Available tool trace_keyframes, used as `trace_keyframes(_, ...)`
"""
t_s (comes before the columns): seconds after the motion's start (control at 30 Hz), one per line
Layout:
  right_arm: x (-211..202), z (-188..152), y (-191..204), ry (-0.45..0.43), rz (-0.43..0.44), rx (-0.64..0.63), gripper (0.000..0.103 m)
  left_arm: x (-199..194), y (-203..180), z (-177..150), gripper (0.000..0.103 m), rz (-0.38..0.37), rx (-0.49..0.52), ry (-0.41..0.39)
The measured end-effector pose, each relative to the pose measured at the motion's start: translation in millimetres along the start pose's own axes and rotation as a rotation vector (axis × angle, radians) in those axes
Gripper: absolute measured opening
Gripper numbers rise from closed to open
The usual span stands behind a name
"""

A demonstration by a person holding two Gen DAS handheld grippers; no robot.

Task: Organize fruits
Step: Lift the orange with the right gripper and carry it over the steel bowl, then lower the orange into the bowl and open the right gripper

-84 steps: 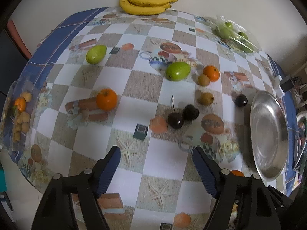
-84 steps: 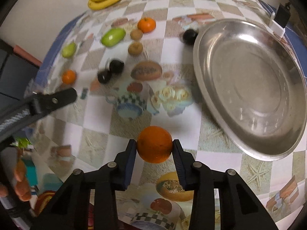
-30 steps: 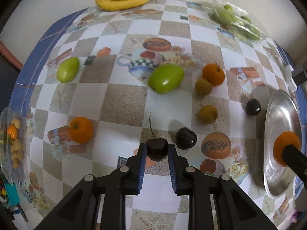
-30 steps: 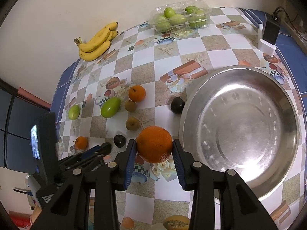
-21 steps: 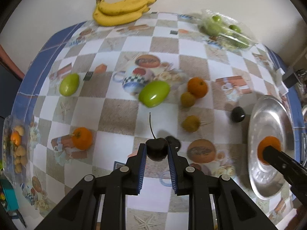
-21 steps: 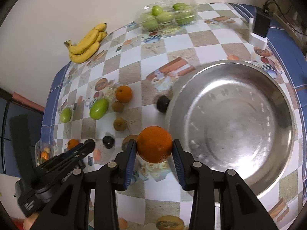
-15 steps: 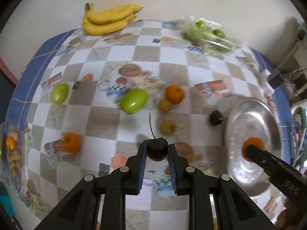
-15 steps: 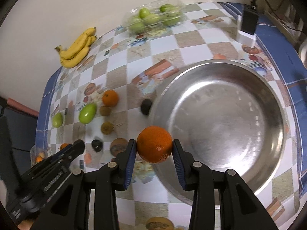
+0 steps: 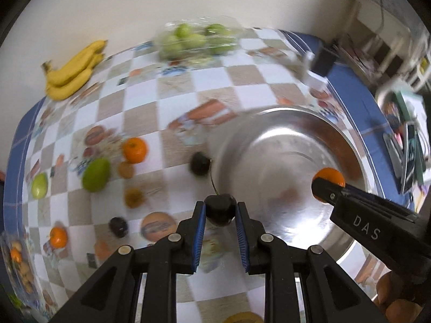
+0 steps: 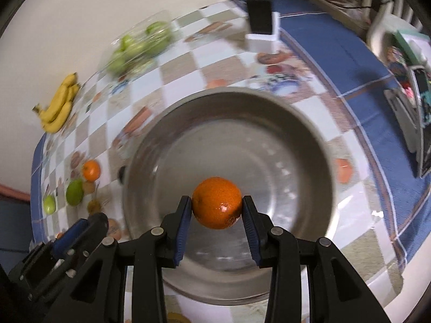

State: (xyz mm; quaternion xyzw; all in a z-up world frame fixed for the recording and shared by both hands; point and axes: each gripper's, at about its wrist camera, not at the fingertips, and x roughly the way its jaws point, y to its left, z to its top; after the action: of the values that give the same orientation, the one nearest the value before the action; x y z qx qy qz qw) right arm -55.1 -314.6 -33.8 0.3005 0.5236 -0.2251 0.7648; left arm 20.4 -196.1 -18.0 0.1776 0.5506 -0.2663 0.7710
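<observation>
My left gripper is shut on a dark cherry with a thin stem, held in the air just left of the steel bowl. Over the middle of that bowl, my right gripper is shut on an orange. From the left wrist view the right gripper's finger comes in at the right with the orange showing behind its tip. The left gripper's fingers show at the lower left of the right wrist view.
On the checked tablecloth left of the bowl lie two small oranges, green mangoes, brown kiwis and dark cherries. Bananas and a clear box of green fruit sit at the far edge. A black charger stands far right.
Both grippers have travelled right with their fruit. The orange now hangs over the bowl's middle instead of its left rim, and the cherry has reached the bowl's left edge.
</observation>
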Motion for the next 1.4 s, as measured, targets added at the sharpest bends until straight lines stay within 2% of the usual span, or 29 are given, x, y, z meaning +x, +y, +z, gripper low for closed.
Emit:
trace_keyframes(0.2, -3.1, 3.1, -11.7, -0.014, -0.027, 0.029, 0.040, 14.0, -30.9, 5.5, 0.024, -0.002, 0.072, 0.014)
trace_keyframes(0.33, -1.8, 3.0, -11.6, -0.010, -0.034, 0.030, 0.040, 19.3, -37.4, 6.0, 0.024, 0.000, 0.088, 0.009)
trace_keyframes(1.07, 21.1, 3.1, -10.6, 0.049, -0.072, 0.021, 0.040, 43.1, -32.3, 1.0, 0.027, 0.000, 0.056, 0.056)
trace_keyframes(1.13, 20.0, 3.5, -9.9, 0.041, -0.062, 0.019, 0.041, 42.8, -31.3, 1.0, 0.027, 0.000, 0.051, 0.059)
trace_keyframes(1.27, 14.2, 4.2, -8.0, 0.016, -0.069, 0.007, 0.049, 41.4, -30.5, 1.7, 0.027, -0.004, 0.047, 0.060)
trace_keyframes(1.33, 11.3, 4.6, -8.3, 0.009, -0.064, 0.009, 0.049, 38.7, -30.3, 3.1, 0.030, -0.005, 0.045, 0.053)
trace_keyframes(1.4, 8.4, 5.1, -8.3, 0.001, -0.066, 0.008, 0.049, 35.4, -29.3, 4.5, 0.040, -0.009, 0.041, 0.044)
